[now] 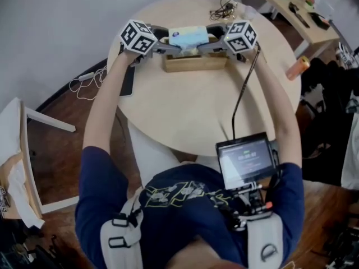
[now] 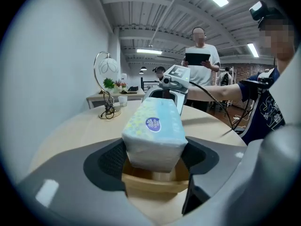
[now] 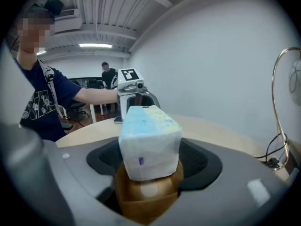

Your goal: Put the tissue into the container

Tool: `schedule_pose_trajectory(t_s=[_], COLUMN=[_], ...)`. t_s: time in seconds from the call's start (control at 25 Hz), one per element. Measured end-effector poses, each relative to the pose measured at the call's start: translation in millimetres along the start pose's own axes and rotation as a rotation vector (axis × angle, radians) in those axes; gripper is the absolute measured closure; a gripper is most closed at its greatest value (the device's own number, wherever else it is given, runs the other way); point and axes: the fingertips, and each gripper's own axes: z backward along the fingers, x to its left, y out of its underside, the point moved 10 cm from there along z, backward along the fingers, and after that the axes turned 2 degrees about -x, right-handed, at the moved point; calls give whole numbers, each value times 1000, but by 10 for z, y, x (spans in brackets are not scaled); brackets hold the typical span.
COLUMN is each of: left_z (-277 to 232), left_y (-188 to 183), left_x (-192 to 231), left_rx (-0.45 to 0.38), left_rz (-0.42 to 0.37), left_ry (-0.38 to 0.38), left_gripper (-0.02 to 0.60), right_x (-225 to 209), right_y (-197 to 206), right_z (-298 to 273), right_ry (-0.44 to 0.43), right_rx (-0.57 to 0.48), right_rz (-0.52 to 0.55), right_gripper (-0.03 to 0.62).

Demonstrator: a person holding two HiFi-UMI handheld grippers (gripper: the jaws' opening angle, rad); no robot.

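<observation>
A pale blue tissue pack (image 1: 188,38) hangs lengthwise over a narrow wooden container (image 1: 195,64) on the round table (image 1: 185,114). My left gripper (image 1: 171,45) is shut on the pack's left end. My right gripper (image 1: 205,45) is shut on its right end. In the left gripper view the tissue pack (image 2: 154,134) sits between the dark pads (image 2: 112,161), its lower edge dipping into the container (image 2: 155,182). The right gripper view shows the pack's other end (image 3: 149,142) just above the container's rounded end (image 3: 146,197).
A tangle of cables (image 1: 224,7) lies at the table's far edge, and a dark flat device (image 1: 127,82) lies at its left edge. An orange bottle (image 1: 297,67) stands to the right. A lamp (image 2: 106,72) and a cup (image 2: 123,100) stand on the table. A person (image 2: 201,55) stands beyond it.
</observation>
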Motion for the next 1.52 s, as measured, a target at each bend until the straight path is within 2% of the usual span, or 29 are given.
schedule_pose_trajectory(t_s=[0.2,0.52,0.6,0.68,0.76,0.84,0.92,1.04,1.12,1.16,1.2,1.28,1.32,1.36,1.44,1.52], left_z=[-113,-87,-40,38,159,319,474,589,561,514,451,311,240,169,26,-87], left_y=[252,274,262,241,213,171,106,26,70,126,195,330,388,440,528,598], left_x=[70,55,47,49,45,-25,-240,-817,-1193,-1350,-1488,-1714,-1804,-1882,-2009,-2114], left_rx=[48,98,97,78,45,-9,-86,-233,-325,-364,-398,-450,-464,-468,-450,-421], left_rz=[18,-2,6,15,20,20,3,-63,-70,-52,-25,19,34,46,59,61], left_ry=[20,12,8,-6,-30,-49,-48,-30,-58,-75,-92,-124,-133,-129,-97,-70], left_gripper=[216,215,206,182,170,170,170,172,178,185,242,418,528,578,578,578], right_x=[24,123,172,227,291,397,586,974,1248,1375,1489,1668,1740,1806,1915,2011], right_y=[105,51,-7,-65,-112,-166,-257,-307,-225,-139,-25,251,376,480,624,690], right_z=[-193,-234,-203,-145,-60,54,203,425,523,549,562,570,574,581,595,587], right_ry=[-10,62,70,65,65,61,53,37,51,60,66,64,62,63,71,64], right_rx=[96,197,208,207,200,157,60,-172,-312,-360,-397,-469,-500,-517,-512,-508], right_rz=[-5,36,69,90,108,120,119,79,12,-31,-81,-207,-264,-298,-301,-277], right_gripper=[243,227,196,126,106,106,100,77,85,127,201,408,479,536,591,591])
